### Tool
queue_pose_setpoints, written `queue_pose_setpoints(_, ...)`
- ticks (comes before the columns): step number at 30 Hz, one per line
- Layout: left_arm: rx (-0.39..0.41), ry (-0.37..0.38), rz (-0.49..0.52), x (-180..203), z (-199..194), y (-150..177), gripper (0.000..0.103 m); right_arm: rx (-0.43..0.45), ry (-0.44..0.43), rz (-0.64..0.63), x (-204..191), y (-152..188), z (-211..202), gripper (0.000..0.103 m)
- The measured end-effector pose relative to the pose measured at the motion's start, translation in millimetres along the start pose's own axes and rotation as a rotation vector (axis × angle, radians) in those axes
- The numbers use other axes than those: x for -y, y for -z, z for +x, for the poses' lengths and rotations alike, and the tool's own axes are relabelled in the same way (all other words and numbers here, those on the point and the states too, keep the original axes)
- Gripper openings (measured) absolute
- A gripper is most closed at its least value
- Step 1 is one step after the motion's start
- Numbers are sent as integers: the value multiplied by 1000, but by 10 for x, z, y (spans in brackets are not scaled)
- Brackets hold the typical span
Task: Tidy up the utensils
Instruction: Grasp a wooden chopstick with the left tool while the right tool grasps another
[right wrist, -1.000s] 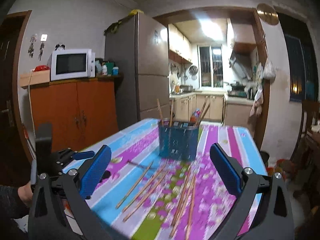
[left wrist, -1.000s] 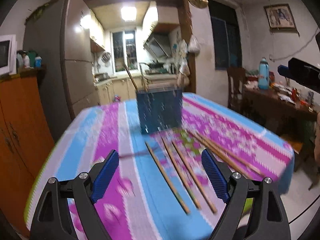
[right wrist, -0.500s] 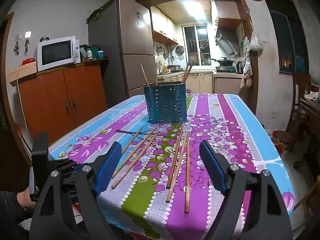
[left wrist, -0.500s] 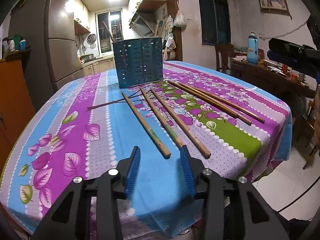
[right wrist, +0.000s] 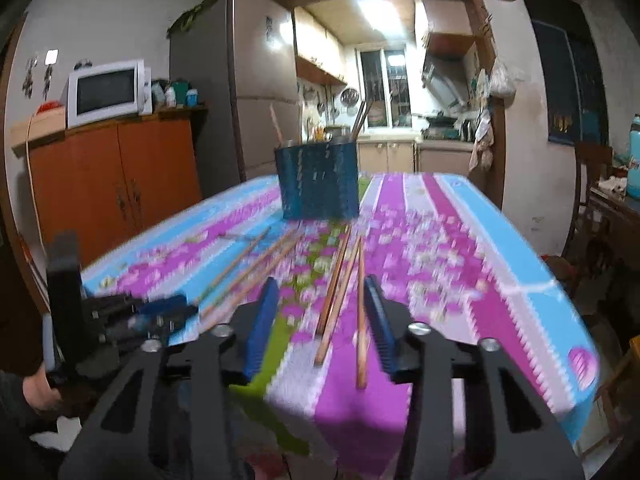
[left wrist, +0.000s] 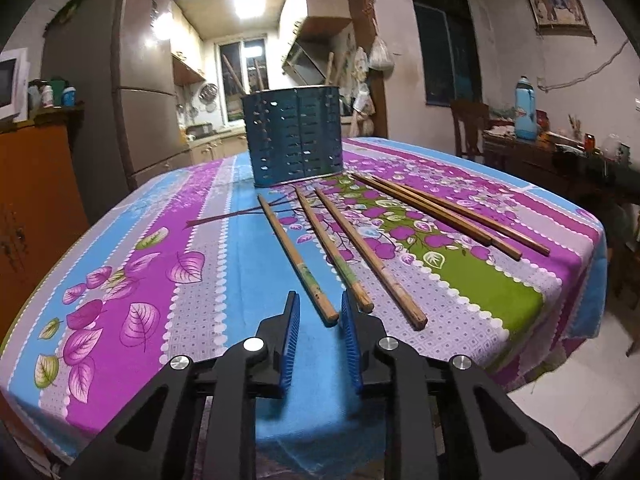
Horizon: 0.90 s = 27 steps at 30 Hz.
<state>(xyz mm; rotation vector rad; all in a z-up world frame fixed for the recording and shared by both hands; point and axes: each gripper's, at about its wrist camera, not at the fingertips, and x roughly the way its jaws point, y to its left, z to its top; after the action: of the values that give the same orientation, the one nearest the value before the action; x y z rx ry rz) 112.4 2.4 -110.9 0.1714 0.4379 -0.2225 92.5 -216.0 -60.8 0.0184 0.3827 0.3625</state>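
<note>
On the flowery purple and blue tablecloth (left wrist: pixel 248 264), 6 long brown wooden chopsticks (left wrist: pixel 298 260) lie near the blue metal holder with holes (left wrist: pixel 296 140). The left gripper (left wrist: pixel 318 312), released and narrow, lines up around 1 stick's end. The right gripper (right wrist: pixel 320 304) is released too, ready to grab.

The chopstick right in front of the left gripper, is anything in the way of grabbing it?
Nothing visible is. The left gripper sits with its jaws partly open around the near end of the leftmost chopstick. The next chopstick lies close beside the right finger, and the holder stands beyond on the table.
</note>
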Motion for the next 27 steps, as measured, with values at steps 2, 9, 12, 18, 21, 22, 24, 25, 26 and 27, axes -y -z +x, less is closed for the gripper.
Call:
queue_pose_setpoints(2, 13, -19, 0, 19, 3, 9, 24, -35, -6, -1, -18, 124, 91, 29)
queue_pose_setpoints(9, 20, -36, 3, 18, 30, -4, 23, -82, 17, -9, -79, 335, 358, 20)
queue_pose_setpoints(12, 28, -41, 6, 26, 28, 8, 24, -94, 34, -7, -73, 366, 407, 16)
queue_pose_setpoints(18, 47, -48, 5, 61, 53, 29, 20, -70, 63, -5, -59, 401, 424, 10)
queue_pose_setpoints(21, 51, -50, 4, 57, 74, 21, 20, -64, 72, -19, -85, 407, 434, 10)
queue_pose_setpoints(22, 52, -50, 4, 57, 75, 21, 20, -63, 76, -26, -92, 407, 433, 10)
queue_pose_setpoints(24, 56, -55, 8, 64, 71, 30, 20, -62, 83, -39, -110, 413, 424, 10)
queue_pose_setpoints(25, 57, -54, 9, 63, 65, 30, 18, -60, 84, -39, -110, 417, 413, 10)
queue_pose_setpoints(26, 57, -52, 10, 65, 63, 32, 13, -60, 85, -40, -112, 414, 408, 10)
queue_pose_setpoints(27, 58, -56, 11, 68, 58, 38, 13, -58, 86, -41, -113, 413, 406, 10)
